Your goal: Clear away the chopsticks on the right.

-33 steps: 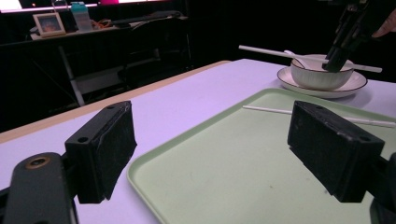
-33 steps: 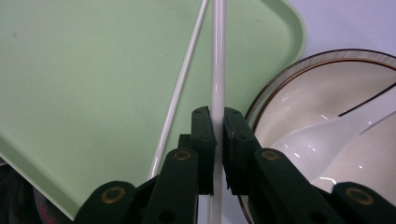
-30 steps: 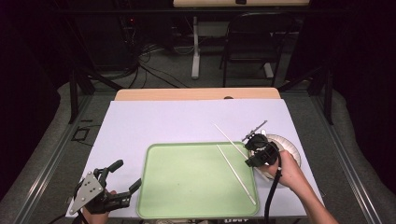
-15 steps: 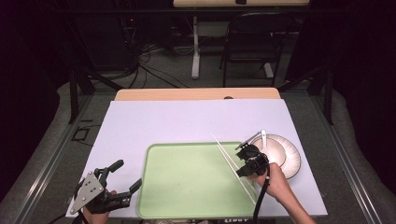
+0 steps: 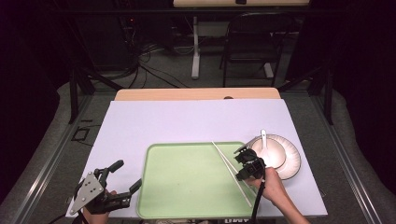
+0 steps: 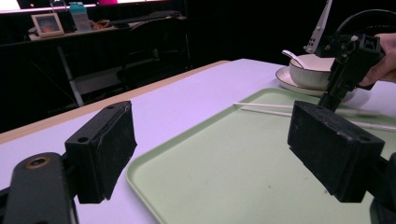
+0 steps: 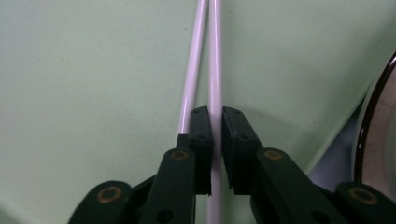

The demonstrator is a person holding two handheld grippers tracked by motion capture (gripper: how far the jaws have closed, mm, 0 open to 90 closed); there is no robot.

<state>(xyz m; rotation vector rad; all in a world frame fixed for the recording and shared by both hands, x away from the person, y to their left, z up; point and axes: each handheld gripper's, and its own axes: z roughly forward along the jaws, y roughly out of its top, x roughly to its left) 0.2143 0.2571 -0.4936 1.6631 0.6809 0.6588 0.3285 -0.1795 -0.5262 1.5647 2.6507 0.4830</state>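
Green tray (image 5: 187, 186): chopsticks (image 5: 232, 171) pinched, right fingers (image 7: 201, 135).

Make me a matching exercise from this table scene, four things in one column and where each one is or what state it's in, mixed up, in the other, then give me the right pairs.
Things
1. chopsticks
2. spoon
3. bowl
4. left gripper

Places or states
A. standing on the plate
B. open, with nothing between its jaws, left of the tray
C. lying on the green tray, one pinched by the right gripper
D. resting in the bowl, handle sticking out

Pairs: 1-C, 2-D, 3-A, 4-B
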